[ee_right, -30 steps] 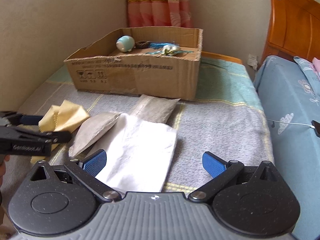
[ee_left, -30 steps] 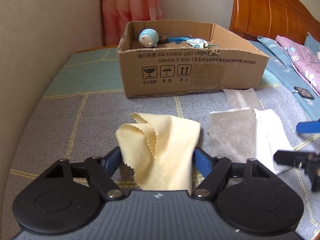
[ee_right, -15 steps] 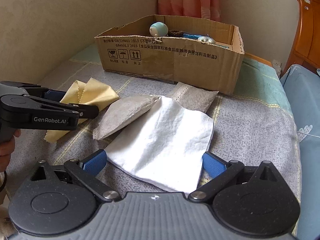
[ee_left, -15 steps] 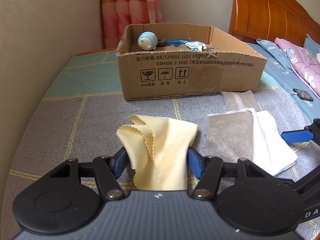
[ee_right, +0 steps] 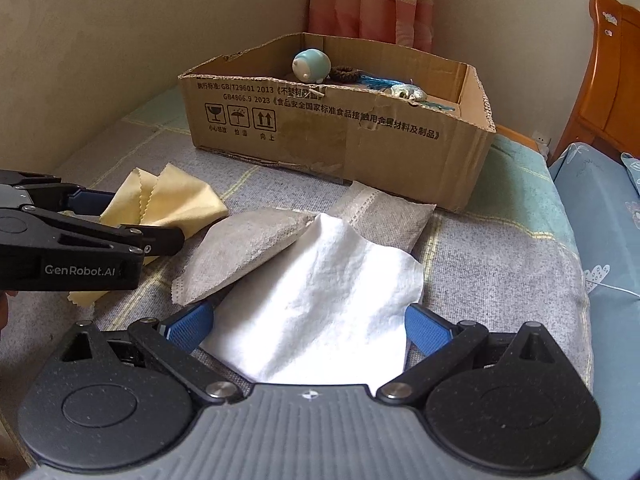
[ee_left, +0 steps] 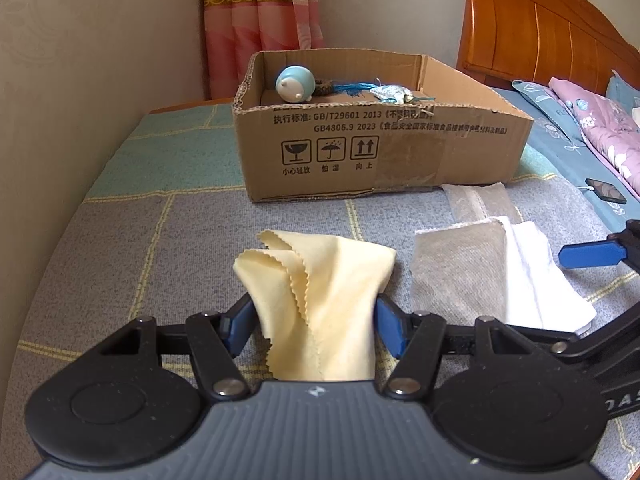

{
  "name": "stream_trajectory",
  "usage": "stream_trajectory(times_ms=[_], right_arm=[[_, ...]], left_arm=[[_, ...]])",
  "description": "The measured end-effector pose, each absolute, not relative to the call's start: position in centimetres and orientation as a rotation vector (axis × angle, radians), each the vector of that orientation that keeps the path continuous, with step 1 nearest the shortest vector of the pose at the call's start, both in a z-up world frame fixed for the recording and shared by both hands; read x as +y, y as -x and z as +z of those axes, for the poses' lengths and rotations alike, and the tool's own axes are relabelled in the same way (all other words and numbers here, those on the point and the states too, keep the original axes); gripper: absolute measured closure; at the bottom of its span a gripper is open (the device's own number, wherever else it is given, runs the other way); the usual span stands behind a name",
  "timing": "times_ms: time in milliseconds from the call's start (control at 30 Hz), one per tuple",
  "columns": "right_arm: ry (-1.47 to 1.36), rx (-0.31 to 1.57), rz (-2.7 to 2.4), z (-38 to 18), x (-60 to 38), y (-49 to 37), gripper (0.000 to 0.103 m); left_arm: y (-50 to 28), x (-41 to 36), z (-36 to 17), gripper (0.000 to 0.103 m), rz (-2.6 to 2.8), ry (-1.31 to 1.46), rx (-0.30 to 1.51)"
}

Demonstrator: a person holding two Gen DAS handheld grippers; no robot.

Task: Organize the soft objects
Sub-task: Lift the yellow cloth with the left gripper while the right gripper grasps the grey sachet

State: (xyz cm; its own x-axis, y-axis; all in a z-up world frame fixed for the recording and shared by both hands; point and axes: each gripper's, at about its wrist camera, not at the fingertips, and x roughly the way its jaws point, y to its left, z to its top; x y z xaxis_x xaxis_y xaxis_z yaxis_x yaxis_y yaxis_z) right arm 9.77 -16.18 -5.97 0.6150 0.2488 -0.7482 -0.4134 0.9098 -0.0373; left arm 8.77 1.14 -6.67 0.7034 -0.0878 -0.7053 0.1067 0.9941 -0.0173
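A yellow cloth [ee_left: 320,300] with a zigzag edge lies on the grey checked blanket. My left gripper [ee_left: 314,326] has its blue pads pressed against both sides of the cloth, bunching it. It also shows in the right wrist view [ee_right: 160,200]. A white cloth [ee_right: 320,304] lies between the open pads of my right gripper [ee_right: 308,326]. Two grey pouches [ee_right: 244,248] [ee_right: 384,216] lie partly under and beside the white cloth. An open cardboard box [ee_right: 340,136] stands behind them.
The box holds a pale blue round toy [ee_left: 294,84] and a teal tassel charm [ee_left: 384,94]. A wall runs along the left, a pink curtain [ee_left: 260,24] behind. A wooden headboard [ee_left: 552,36] and blue bedding with a phone [ee_left: 606,192] lie to the right.
My left gripper's pads have closed in on the yellow cloth. My right gripper has moved forward and left until the white cloth sits between its open pads.
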Motion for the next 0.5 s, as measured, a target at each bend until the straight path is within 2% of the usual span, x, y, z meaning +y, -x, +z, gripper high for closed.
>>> stream_trajectory(times_ms=[100, 167, 233, 400, 500], right_arm=[[0.237, 0.808, 0.405, -5.6, -16.3, -9.4, 0.000], [0.274, 0.792, 0.408, -5.6, -15.7, -9.1, 0.000], [0.304, 0.779, 0.413, -5.6, -15.1, -8.9, 0.000], [0.335, 0.756, 0.449, -5.0, -14.4, -8.4, 0.000], [0.352, 0.738, 0.482, -4.5, -14.2, -8.1, 0.000]], left_arm=[[-8.9, 1.1, -6.7, 0.041, -0.104, -0.023, 0.774], [-8.9, 1.1, -6.7, 0.051, -0.105, -0.023, 0.763], [-8.8, 1.1, -6.5, 0.078, -0.122, -0.013, 0.757], [-8.4, 1.5, -6.1, 0.089, -0.107, -0.029, 0.748], [-7.9, 2.3, -5.6, 0.090, -0.098, -0.018, 0.737]])
